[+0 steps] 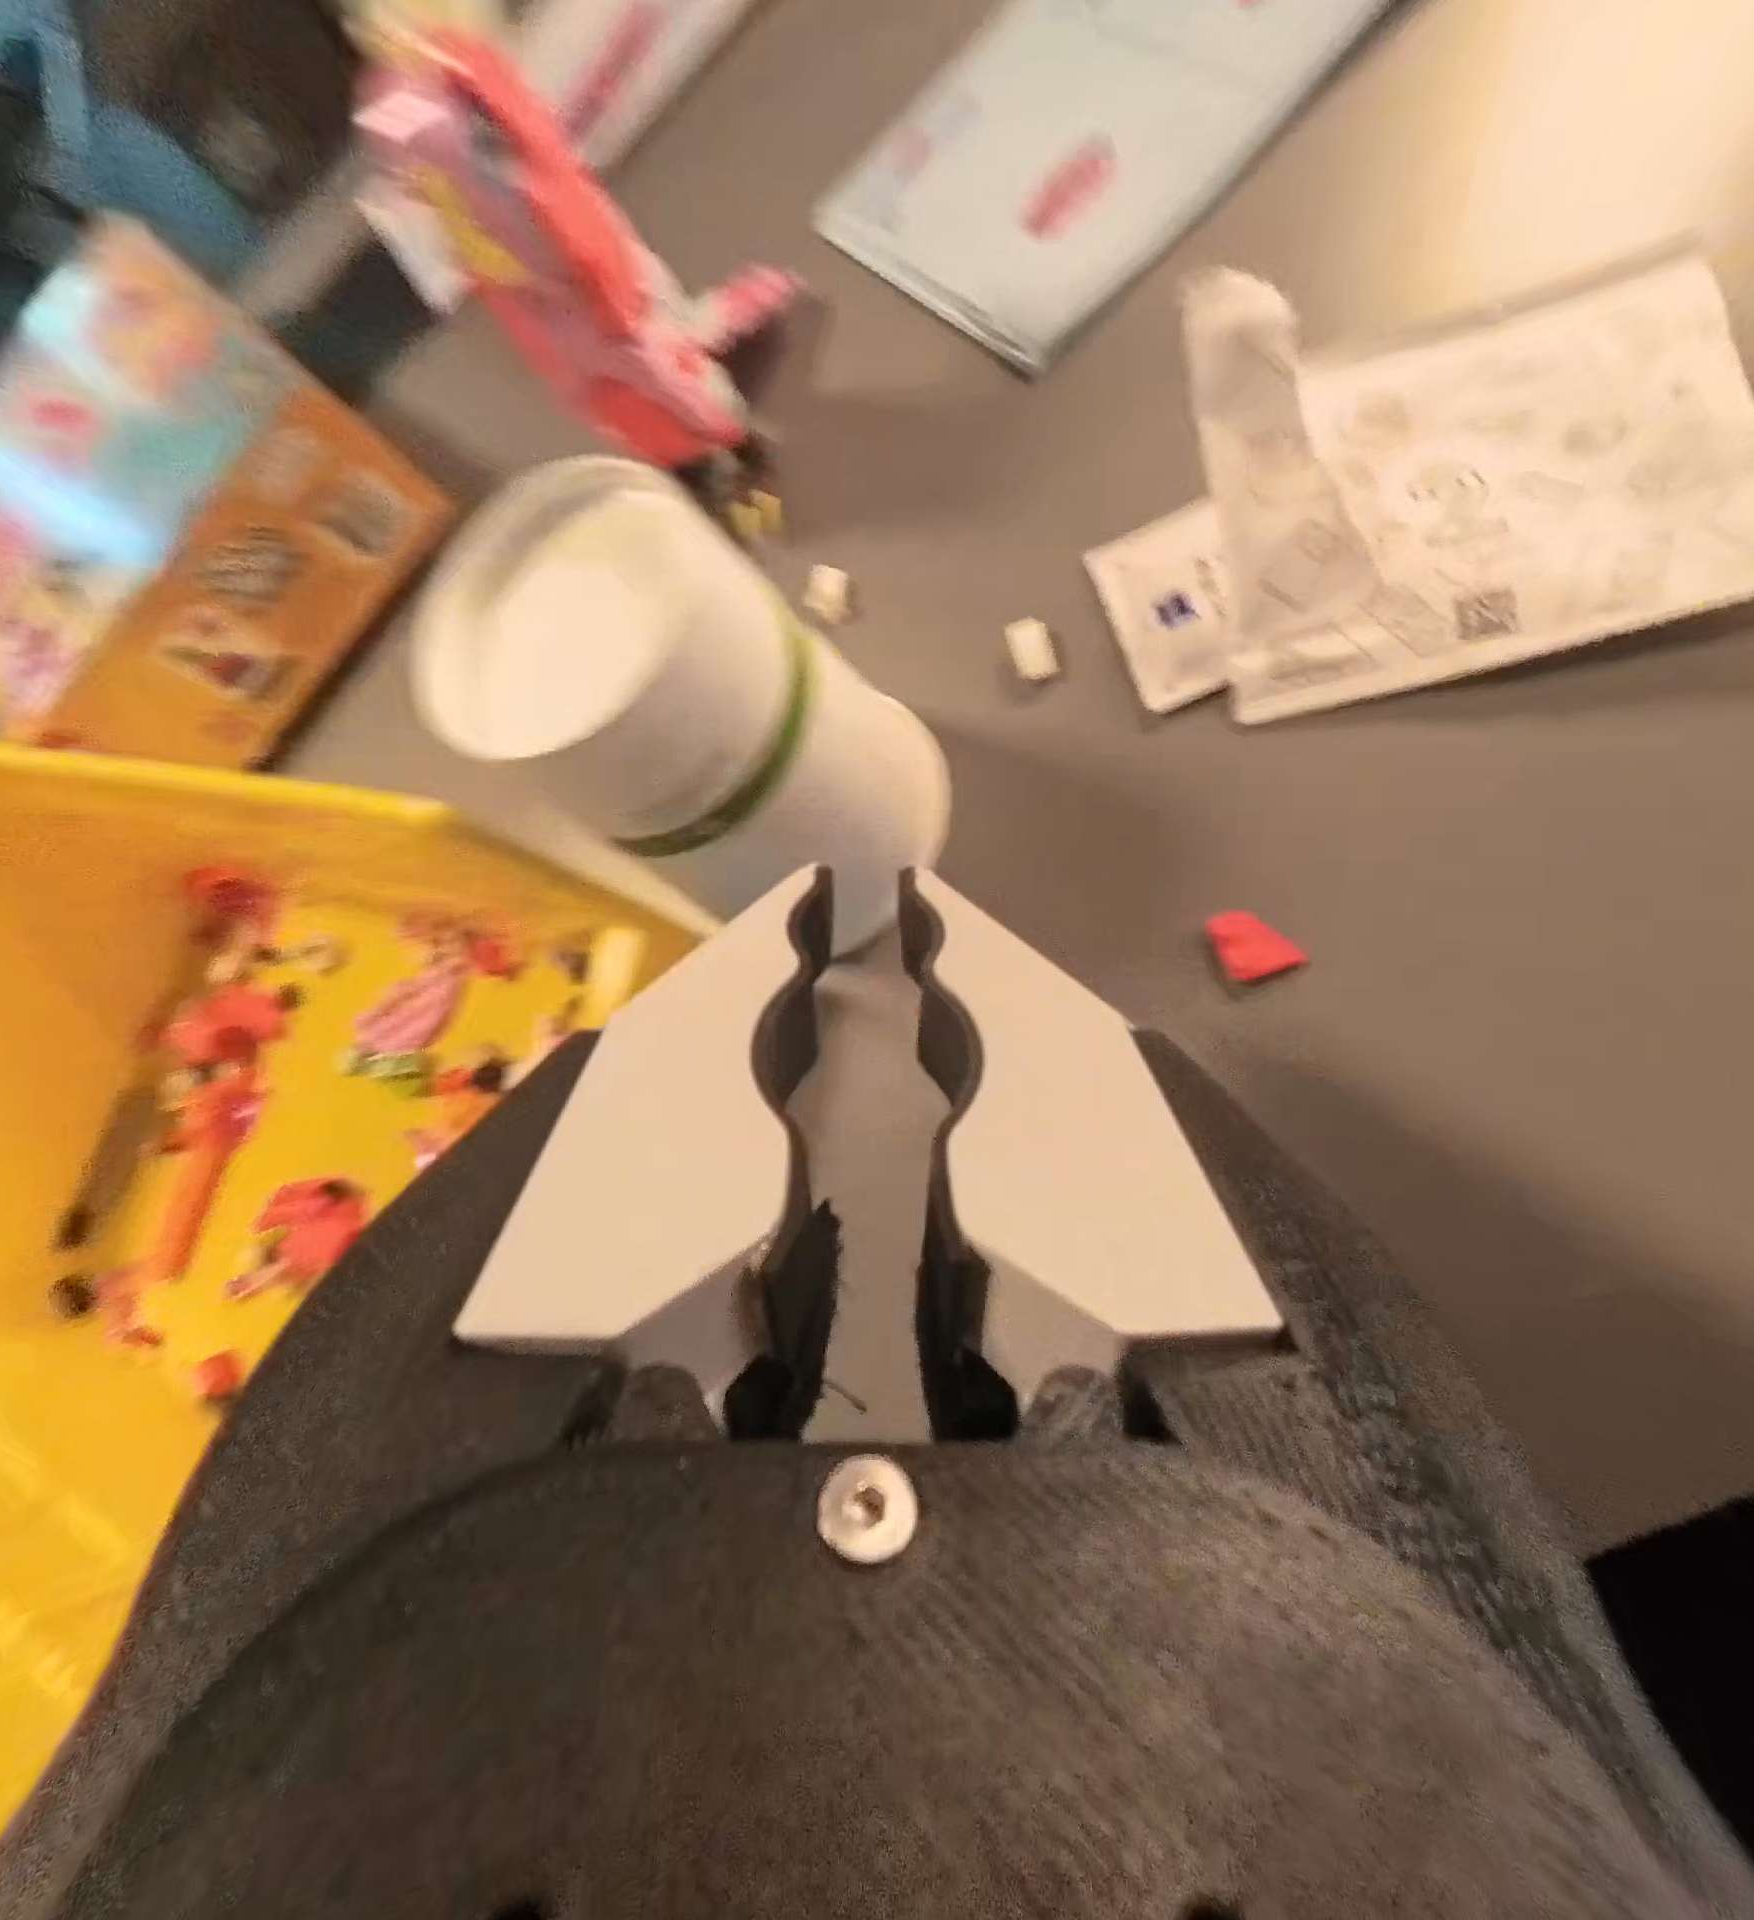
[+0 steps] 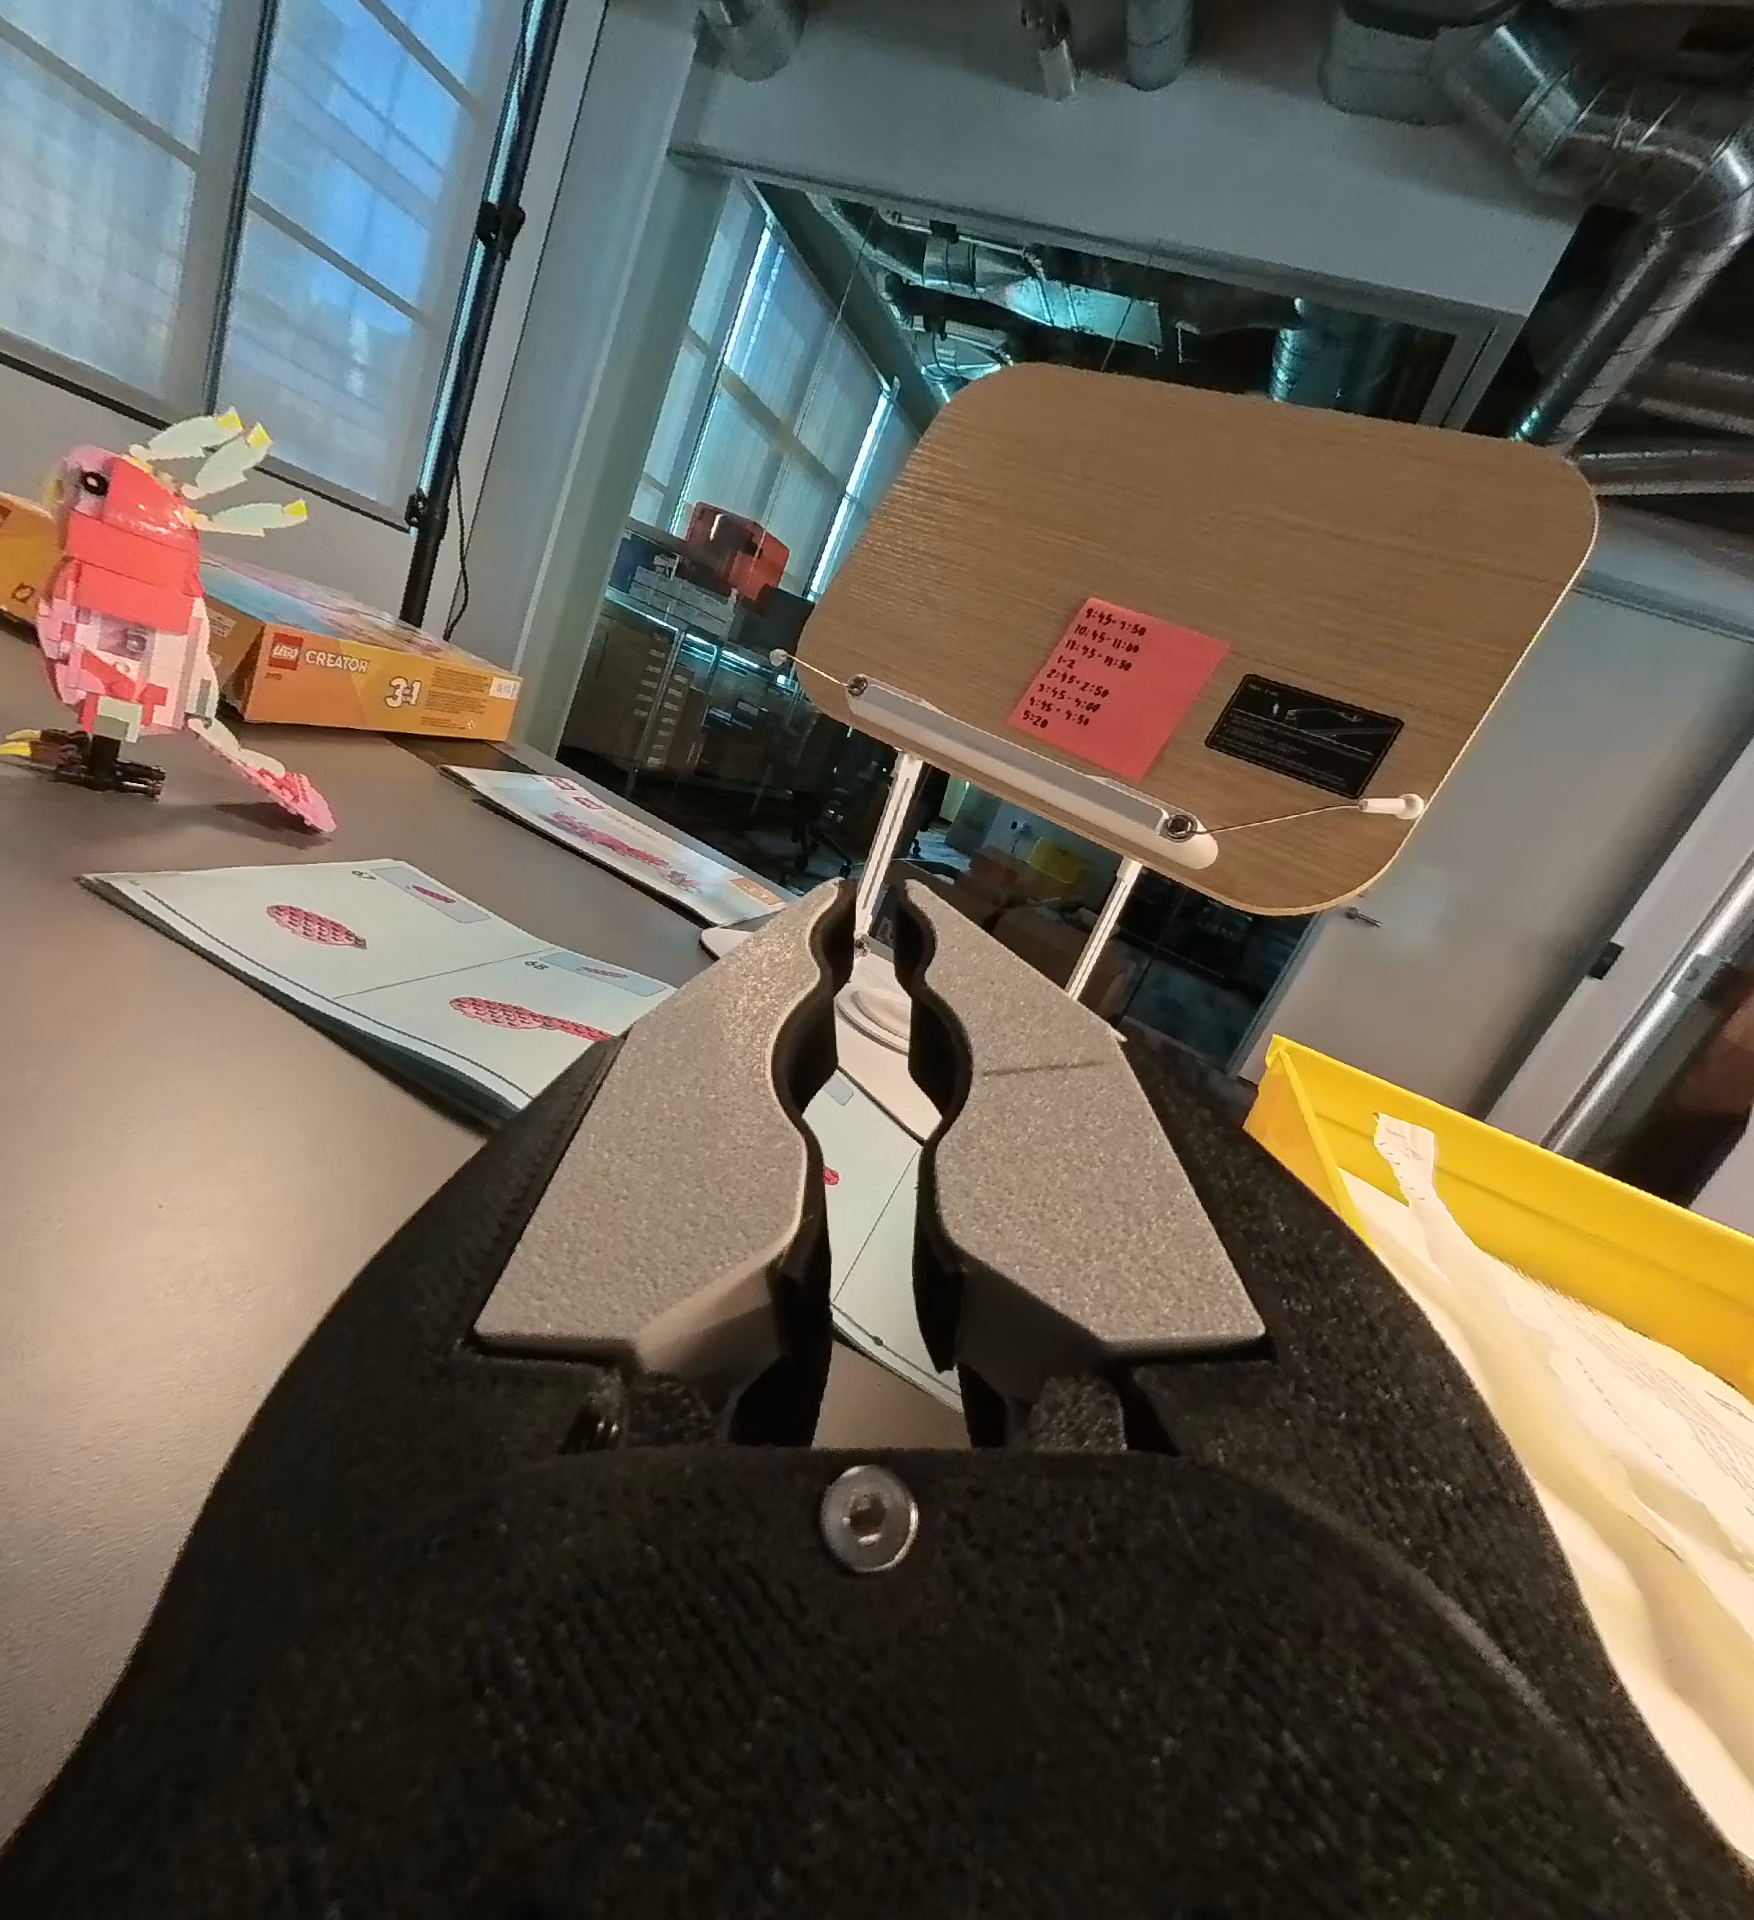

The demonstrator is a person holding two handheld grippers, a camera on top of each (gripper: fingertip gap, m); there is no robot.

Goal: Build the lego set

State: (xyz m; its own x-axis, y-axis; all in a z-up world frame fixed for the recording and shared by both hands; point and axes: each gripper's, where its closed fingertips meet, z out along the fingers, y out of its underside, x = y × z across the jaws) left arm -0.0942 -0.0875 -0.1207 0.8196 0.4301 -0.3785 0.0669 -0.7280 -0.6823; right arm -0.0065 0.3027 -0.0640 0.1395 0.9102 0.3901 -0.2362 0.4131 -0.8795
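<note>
In the left wrist view my left gripper [image 1: 868,883] hovers over a grey table [image 1: 1372,1039], its fingers a narrow gap apart with nothing between the pads. A white paper cup [image 1: 644,675] with a green band stands just beyond the tips, and its base shows through the gap. A small red piece [image 1: 1252,945] lies to the right. The view is blurred. In the right wrist view my right gripper [image 2: 871,899] rests low over the table, fingers slightly apart and empty. It points at a wooden book stand [image 2: 1216,623].
A yellow bin [image 1: 177,1039] of small parts lies left of the cup. Behind it are a pink brick bird [image 1: 582,291], an orange box [image 1: 229,582], booklets [image 1: 1060,156], paper sheets [image 1: 1527,499] and two small white bricks [image 1: 1031,649]. Another yellow bin [image 2: 1579,1226] holds white bags. Left tips to right tips: about 40 cm.
</note>
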